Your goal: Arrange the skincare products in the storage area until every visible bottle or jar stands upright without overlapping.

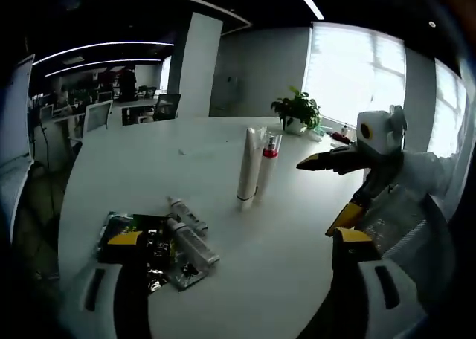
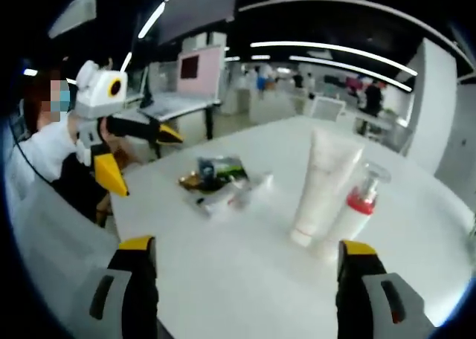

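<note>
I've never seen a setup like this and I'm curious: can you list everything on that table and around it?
Tube: one, white, upright mid-table.
Pump bottle: one, clear with red collar, upright beside the tube.
Lying tubes: two, grey-white, flat on the pile near the table edge.
Sachets: a pile, dark and shiny, under the lying tubes.
Table: one, white, round.
Plant: one, green, far table edge.
Chairs: several, background.
Left hand-held gripper: white with yellow-tipped jaws, open.
Right hand-held gripper: same, open.
</note>
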